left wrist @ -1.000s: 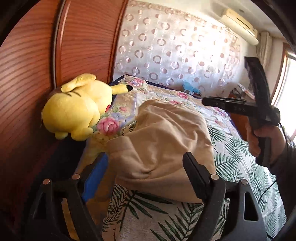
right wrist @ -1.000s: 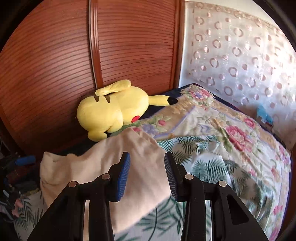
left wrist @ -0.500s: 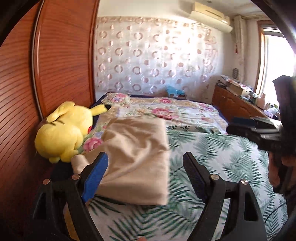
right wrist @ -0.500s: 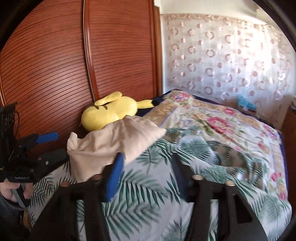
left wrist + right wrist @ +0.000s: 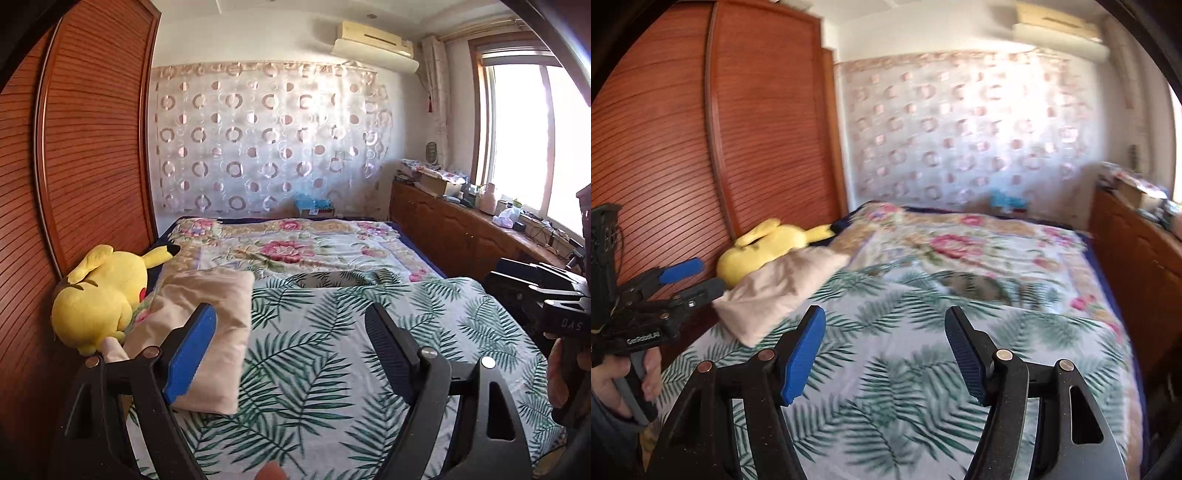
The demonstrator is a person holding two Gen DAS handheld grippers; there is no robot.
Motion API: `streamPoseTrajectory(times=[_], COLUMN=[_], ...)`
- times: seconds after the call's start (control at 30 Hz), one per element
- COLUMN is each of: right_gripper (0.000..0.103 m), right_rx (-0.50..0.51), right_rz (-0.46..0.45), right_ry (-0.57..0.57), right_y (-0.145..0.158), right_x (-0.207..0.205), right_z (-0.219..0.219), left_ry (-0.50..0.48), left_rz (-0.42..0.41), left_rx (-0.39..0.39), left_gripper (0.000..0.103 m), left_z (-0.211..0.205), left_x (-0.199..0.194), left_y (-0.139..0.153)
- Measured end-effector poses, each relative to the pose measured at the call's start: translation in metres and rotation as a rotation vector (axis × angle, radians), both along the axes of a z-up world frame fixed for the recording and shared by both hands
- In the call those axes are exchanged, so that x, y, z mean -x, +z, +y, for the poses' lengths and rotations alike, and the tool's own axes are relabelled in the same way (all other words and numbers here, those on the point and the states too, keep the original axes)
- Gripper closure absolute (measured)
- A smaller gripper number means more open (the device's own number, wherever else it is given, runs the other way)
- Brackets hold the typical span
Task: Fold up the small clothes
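Daylight from window (image 5: 517,140) at right, blown out to white glare. Left wrist view sharp; right wrist view motion-blurred throughout. Both show fisheye bending and dark vignette at corners.

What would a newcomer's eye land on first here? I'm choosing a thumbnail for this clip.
The yellow plush toy first, lying at the bed's left edge against the brown wardrobe. Next the folded beige garment right beside it on the leaf-print sheet. Behind, the circle-patterned curtain fills the far wall.
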State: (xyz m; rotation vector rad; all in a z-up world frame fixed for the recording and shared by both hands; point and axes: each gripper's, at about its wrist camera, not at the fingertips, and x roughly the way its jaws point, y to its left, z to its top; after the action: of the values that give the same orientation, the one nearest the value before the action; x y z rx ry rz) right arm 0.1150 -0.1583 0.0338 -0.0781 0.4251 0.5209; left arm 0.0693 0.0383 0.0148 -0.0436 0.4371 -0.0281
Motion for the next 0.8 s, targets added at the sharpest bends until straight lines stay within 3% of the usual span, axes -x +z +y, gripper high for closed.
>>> streamPoseTrajectory(times=[0.37, 0.8], right_gripper=[0.034, 0.034], right_rx=[-0.049, -0.044], right_rz=[-0.074, -0.078], right_ry=[-0.132, -0.155], right_y=[0.009, -0.004], right_x=[0.071, 0.077], right_z=[-0.016, -0.008], left_ry=[-0.043, -0.039], left_rz=[-0.019, -0.018], left_rx=[-0.018, -0.013], left_gripper=[0.019, 0.019], left_z=[-0.030, -0.035], left_x=[0.022, 0.021], left_y=[0.017, 0.021])
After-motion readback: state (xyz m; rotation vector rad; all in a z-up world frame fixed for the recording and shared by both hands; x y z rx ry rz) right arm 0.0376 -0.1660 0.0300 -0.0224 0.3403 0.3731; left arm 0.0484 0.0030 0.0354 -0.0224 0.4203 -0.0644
